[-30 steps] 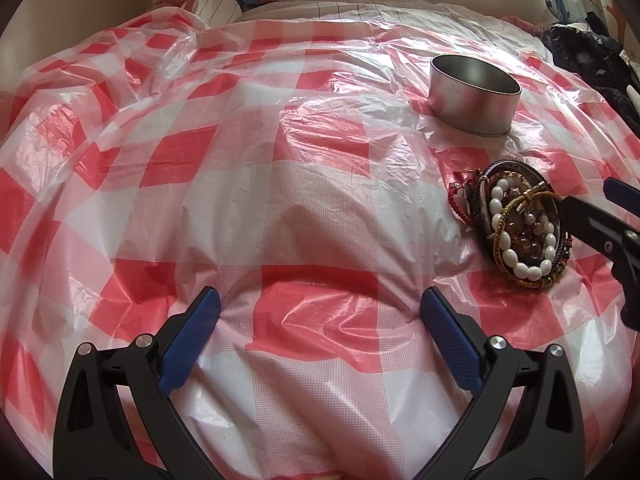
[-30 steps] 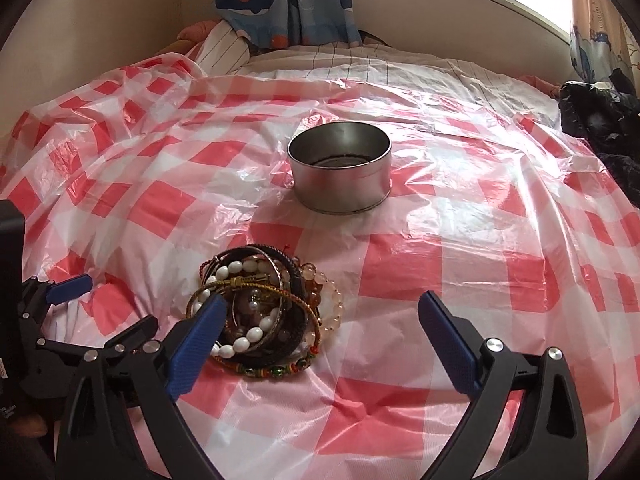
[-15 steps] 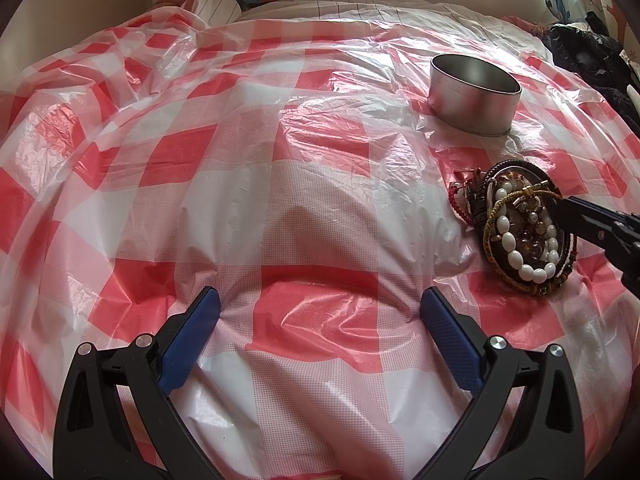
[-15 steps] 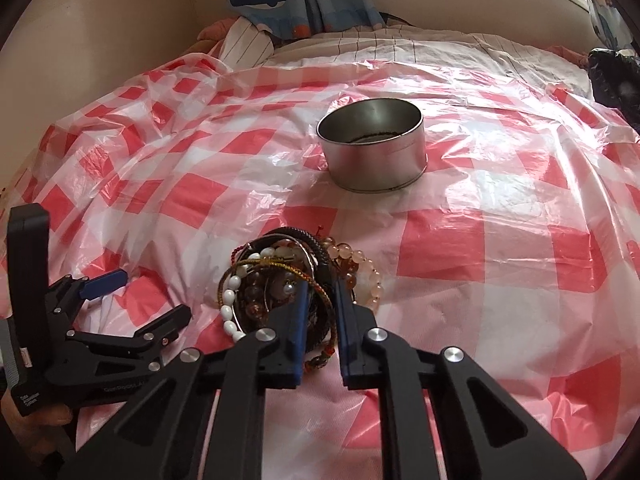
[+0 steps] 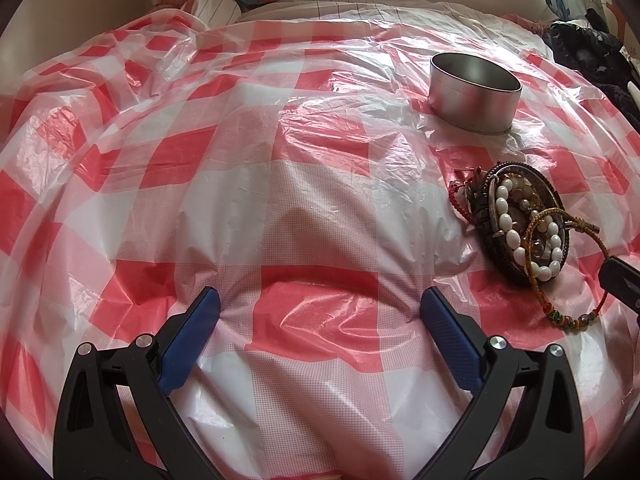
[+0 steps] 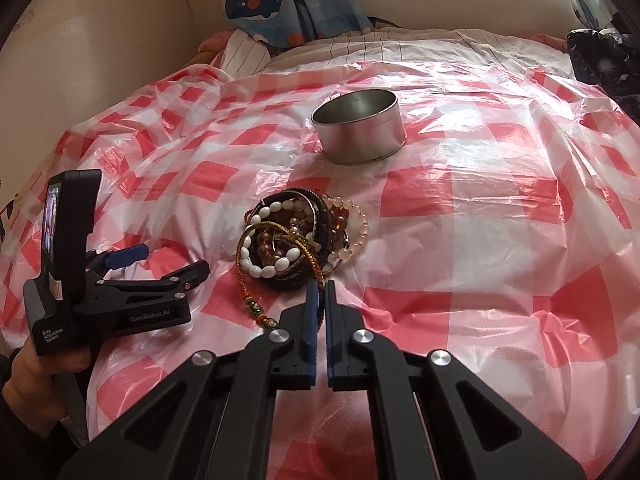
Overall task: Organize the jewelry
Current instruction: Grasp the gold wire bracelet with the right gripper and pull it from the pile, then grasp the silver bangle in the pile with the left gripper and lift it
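Right wrist view first: your right gripper sits at lower centre, and its jaws have just been closing, from wide a second ago down to a narrow slit now. Between the blue pads runs the gold cord, a braided bracelet with coloured beads, so you appear to have it pinched. The cord now trails out of the pile toward you, its beaded end lying on the cloth at lower left of the pile; a second ago it lay coiled on top. I judge that one bracelet is separated and ready to lift, provided the cord does not snag the white beads it crosses.

Just beyond the pads, the pile stays heaped in the middle of the frame. At left, your left gripper rests near the pile, jaws wide, holding nothing, unmoved.

Farther up, the tin stands upright and open, well apart from the pile; its inside looks empty from here. That seems the place for the cord.

Left wrist view agrees: cord dragged toward the lower right.
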`<state>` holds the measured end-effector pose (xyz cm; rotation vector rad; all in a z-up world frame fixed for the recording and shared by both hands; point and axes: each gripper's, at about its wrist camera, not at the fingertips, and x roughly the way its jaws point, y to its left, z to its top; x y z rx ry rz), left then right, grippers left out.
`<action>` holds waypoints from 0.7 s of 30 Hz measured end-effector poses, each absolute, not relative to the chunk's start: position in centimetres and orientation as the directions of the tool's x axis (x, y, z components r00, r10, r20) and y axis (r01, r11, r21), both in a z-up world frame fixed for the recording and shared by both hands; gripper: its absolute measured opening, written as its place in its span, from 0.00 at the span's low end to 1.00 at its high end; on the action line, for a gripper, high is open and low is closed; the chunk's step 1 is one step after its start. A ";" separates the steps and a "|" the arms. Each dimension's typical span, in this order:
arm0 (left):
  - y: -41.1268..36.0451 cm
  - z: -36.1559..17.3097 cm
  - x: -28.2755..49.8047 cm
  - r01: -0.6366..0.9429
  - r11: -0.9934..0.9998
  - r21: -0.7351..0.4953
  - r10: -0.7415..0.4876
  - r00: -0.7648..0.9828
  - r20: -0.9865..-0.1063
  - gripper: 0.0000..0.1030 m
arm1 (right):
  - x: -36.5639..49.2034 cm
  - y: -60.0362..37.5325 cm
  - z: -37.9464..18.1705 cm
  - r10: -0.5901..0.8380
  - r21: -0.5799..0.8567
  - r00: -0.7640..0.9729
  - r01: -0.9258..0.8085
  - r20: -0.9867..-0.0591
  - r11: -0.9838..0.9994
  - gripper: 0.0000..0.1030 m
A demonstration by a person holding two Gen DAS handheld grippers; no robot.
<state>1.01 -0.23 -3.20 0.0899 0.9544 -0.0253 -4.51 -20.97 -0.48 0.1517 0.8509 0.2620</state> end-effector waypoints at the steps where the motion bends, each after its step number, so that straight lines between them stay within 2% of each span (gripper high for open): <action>1: -0.2 -3.2 1.0 0.061 0.996 0.066 0.018 0.578 -0.816 0.94 | -4.4 -21.0 -0.8 0.281 0.232 0.629 -0.160 -0.725 0.959 0.04; 11: -0.2 -2.9 0.9 0.069 0.996 0.057 0.006 0.584 -0.811 0.94 | -4.8 -22.7 -0.1 0.162 0.176 0.704 -0.054 -0.692 0.983 0.04; 16: -0.7 0.0 -0.4 0.116 0.993 0.028 -0.060 0.685 -0.726 0.94 | -4.3 -23.0 -0.6 0.159 0.182 0.683 -0.038 -0.713 0.982 0.07; 17: -0.9 0.6 -0.4 0.133 0.991 0.015 -0.083 0.696 -0.713 0.94 | -4.4 -23.0 -0.6 0.146 0.172 0.687 -0.032 -0.712 0.985 0.23; 18: -1.2 1.1 -0.3 0.149 0.989 0.011 -0.098 0.703 -0.704 0.94 | -4.4 -22.9 -0.7 0.136 0.162 0.688 -0.028 -0.713 0.986 0.51; 19: -1.6 1.5 -0.1 0.163 0.987 0.014 -0.107 0.707 -0.699 0.94 | -4.4 -22.9 -0.7 0.118 0.145 0.693 -0.019 -0.711 0.989 0.59; 21: -2.4 1.9 0.5 0.203 0.979 -0.003 -0.148 0.704 -0.694 0.94 | -4.4 -22.8 -0.9 0.109 0.133 0.689 -0.019 -0.716 0.991 0.60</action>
